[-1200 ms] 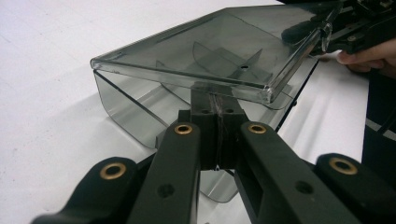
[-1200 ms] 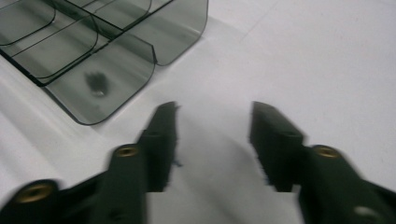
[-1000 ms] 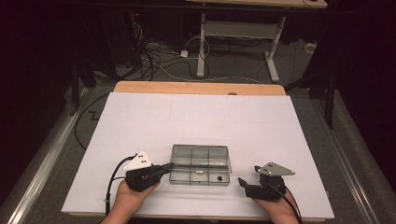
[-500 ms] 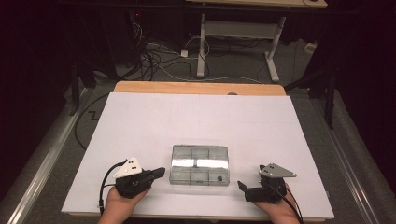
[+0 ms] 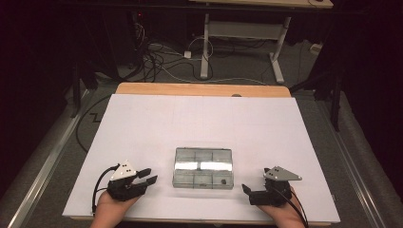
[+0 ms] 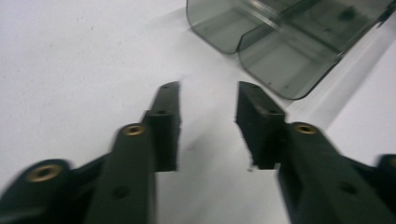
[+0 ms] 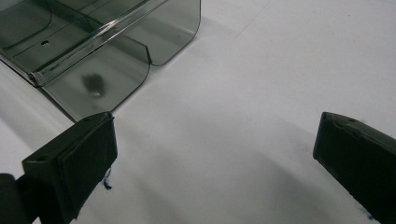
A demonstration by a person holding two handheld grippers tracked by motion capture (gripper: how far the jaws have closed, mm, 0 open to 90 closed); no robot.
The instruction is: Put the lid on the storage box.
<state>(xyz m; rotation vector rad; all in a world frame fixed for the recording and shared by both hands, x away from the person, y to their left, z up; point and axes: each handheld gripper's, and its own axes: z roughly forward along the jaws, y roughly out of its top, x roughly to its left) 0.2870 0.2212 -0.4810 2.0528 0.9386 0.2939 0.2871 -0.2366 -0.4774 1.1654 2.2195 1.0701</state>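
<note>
Left gripper (image 5: 148,176) low at the near left of the white sheet (image 5: 199,118), held in a hand (image 5: 111,206) coming in from the bottom edge, grey plate on top, cable looping off to its left. Jaws parted with a clear gap, nothing between them, just been opening; pointing toward the box (image 5: 203,167) but stopped short, near its left end, not touching. In the left gripper view, gripper (image 6: 208,100) with black pads (image 6: 168,112) apart over bare sheet (image 6: 70,70); box (image 6: 275,42) just ahead and up to the right, two rounded corners of smoky clear plastic stacked one over the other, seemingly lid and base.

Box in the middle of the near half of the sheet, flat, long side running left to right, between the two grippers. Tinted clear plastic, inner dividers making small compartments, bright glare band across the top. Small dark speck in the near right compartment; too small to tell what.

Right gripper (image 5: 247,190) at the near right, also in a hand (image 5: 285,216), grey plate up, jaws aimed left toward the box's near right corner, close by but apart from it. Jaws spread wide, released, empty. In the right gripper view, gripper (image 7: 215,154) with pads (image 7: 88,154) far apart at either edge, bare sheet (image 7: 280,56) between; box (image 7: 116,51) at upper left, its rounded corner just beyond the left pad, dark speck visible through the wall.

Wooden edge (image 5: 199,89) of the table behind the sheet.
</note>
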